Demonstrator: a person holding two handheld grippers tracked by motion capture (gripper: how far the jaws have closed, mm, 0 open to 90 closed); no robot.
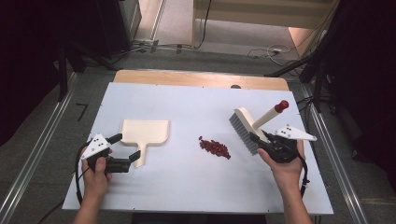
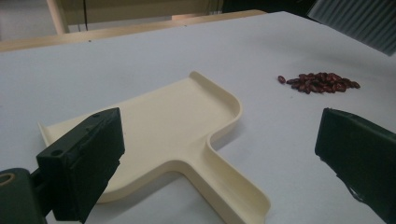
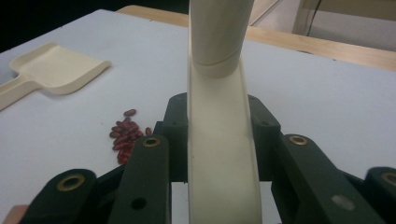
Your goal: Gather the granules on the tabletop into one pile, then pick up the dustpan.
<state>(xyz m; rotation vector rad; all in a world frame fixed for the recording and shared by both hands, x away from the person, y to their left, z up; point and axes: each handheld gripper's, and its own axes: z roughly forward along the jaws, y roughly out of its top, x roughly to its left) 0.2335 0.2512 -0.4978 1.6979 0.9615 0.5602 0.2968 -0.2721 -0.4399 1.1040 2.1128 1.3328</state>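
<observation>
Cream plastic brush (image 1: 252, 125) — bristly, clamped in right gripper (image 1: 262, 141) — over glossy beans (image 1: 215, 148).

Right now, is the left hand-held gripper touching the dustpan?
Apart. In the left gripper view the left hand-held gripper stands open, bare table showing between each jaw and the dustpan handle.

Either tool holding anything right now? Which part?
Right tool grips the brush by its cream handle, near the head. Left tool is open around the dustpan handle, holding nothing.
</observation>
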